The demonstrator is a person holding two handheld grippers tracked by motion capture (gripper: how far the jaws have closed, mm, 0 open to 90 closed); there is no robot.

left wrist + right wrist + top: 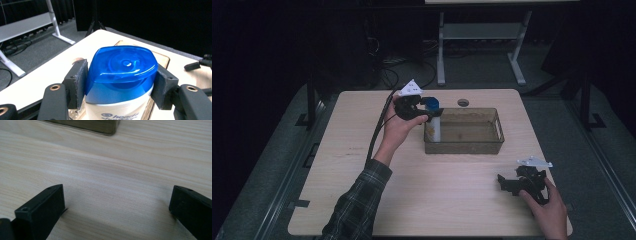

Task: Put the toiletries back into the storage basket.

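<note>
- Gripping a white shampoo bottle by its blue cap, the left tool has one padded jaw pressed on each side of the cap
- In the high view the left tool sits above the near left corner of a clear brown plastic bin, and the bottle stands upright inside that corner, against the bin wall
- The bin rests on the wooden desk toward its far edge, a little right of the middle, with a small round hole in the desk just behind it
- The left hand holds its tool from the left, a plaid sleeve running back to the near edge, and a black cable trails from the tool
- The right tool lies low near the near right corner of the desk, held by the right hand, well apart from the bin
- In the right gripper view its jaws stand wide apart over bare wood grain, nothing between them, with a corner of the bin at the top edge
</note>
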